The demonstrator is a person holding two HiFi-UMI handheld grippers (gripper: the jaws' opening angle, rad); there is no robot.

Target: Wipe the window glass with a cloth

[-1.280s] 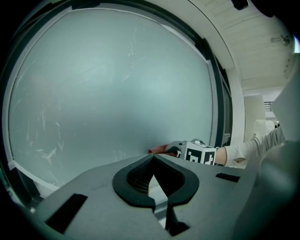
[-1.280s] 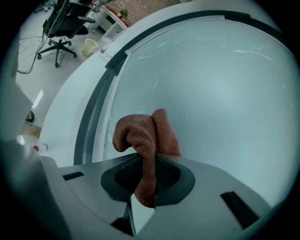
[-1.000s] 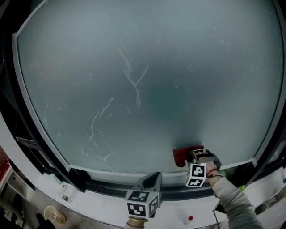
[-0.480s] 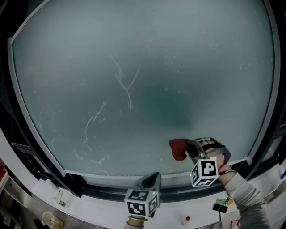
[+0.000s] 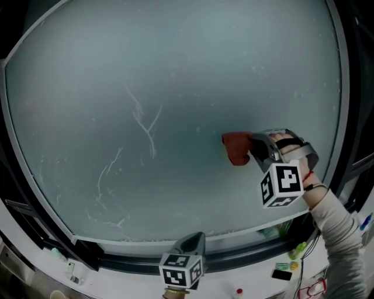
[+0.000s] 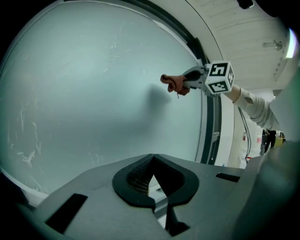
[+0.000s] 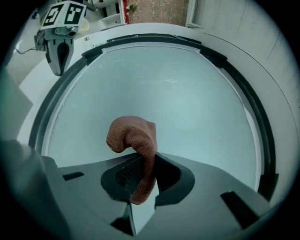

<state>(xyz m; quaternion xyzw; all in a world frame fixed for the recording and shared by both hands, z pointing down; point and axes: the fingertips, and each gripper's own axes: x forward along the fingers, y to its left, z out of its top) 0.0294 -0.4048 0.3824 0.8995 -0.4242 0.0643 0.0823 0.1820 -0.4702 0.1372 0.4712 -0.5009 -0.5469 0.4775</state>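
A large pane of frosted, pale blue-grey window glass (image 5: pixel 175 87) fills nearly the whole head view. It has thin white streaks (image 5: pixel 143 120) on its left half and sits in a dark frame (image 5: pixel 234 257) above a white sill (image 5: pixel 128 279). In the left gripper view a white panelled surface (image 6: pixel 243 37) and a bright strip of light (image 6: pixel 293 44) show past the frame, and the top of the right gripper view shows a brownish speckled floor (image 7: pixel 157 11).

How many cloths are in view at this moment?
1. The red cloth is clamped in the right gripper's jaws, held at the window glass right of centre. The left gripper, lower down, holds none.
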